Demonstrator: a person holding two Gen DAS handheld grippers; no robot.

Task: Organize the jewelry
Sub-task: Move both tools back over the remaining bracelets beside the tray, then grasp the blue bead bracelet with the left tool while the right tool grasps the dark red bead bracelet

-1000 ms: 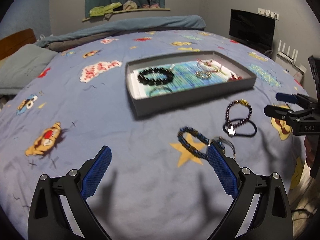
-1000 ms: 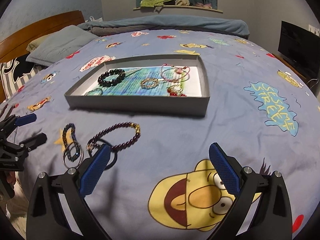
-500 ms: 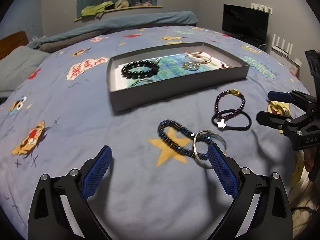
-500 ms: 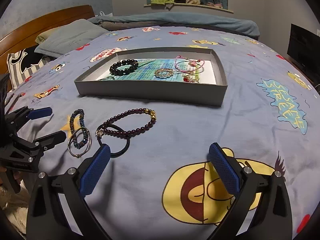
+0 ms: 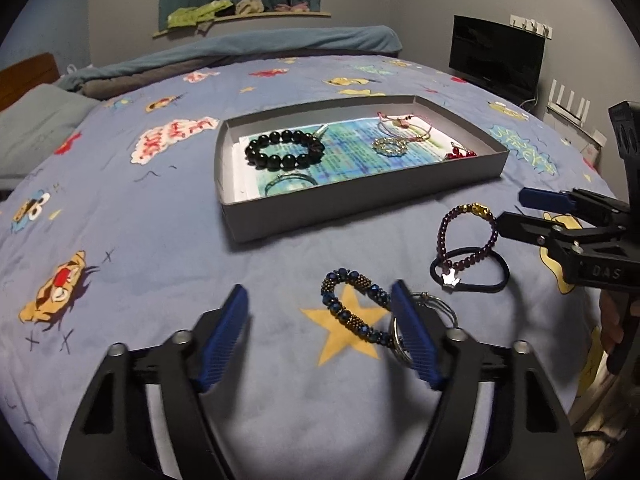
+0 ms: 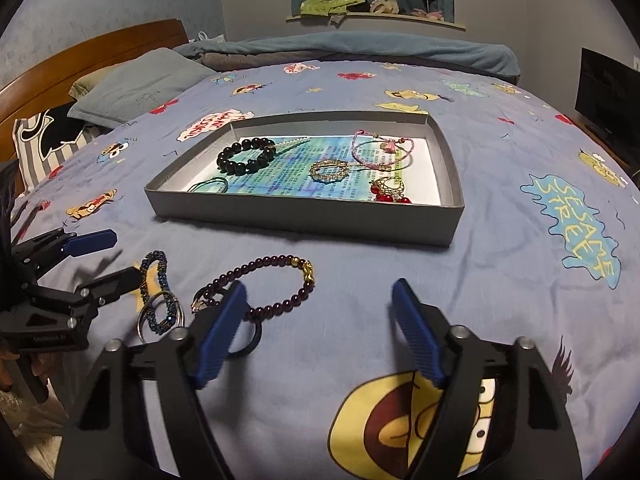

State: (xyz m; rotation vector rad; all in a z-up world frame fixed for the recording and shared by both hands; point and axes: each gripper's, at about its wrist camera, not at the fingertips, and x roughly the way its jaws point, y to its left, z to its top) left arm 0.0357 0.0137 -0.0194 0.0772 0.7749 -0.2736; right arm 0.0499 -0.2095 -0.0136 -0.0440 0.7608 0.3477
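Observation:
A grey tray (image 5: 360,196) (image 6: 304,216) on the bed holds a black bead bracelet (image 5: 284,150) (image 6: 244,156) and several other pieces. In front of it on the blue cover lie a blue beaded bracelet (image 5: 352,308) (image 6: 154,268), a silver hoop (image 5: 440,304) (image 6: 150,314), a purple bead bracelet (image 5: 490,236) (image 6: 260,262) and a black hair tie (image 5: 470,286). My left gripper (image 5: 320,320) (image 6: 116,258) hovers over the blue bracelet, jaws closing, pads pressing nothing. My right gripper (image 6: 318,320) (image 5: 520,210) hovers by the purple bracelet, jaws closing on nothing.
Pillows (image 6: 136,88) and a wooden headboard (image 6: 80,60) are at the far left. A folded blanket (image 6: 360,52) runs along the far side, with a shelf (image 6: 376,18) above. A dark screen (image 5: 496,60) stands at the right.
Both pairs of fingers stand closer together than before. Each view has swung slightly, so the tray and loose bracelets sit a little differently in frame. No piece of jewelry has moved on the bed.

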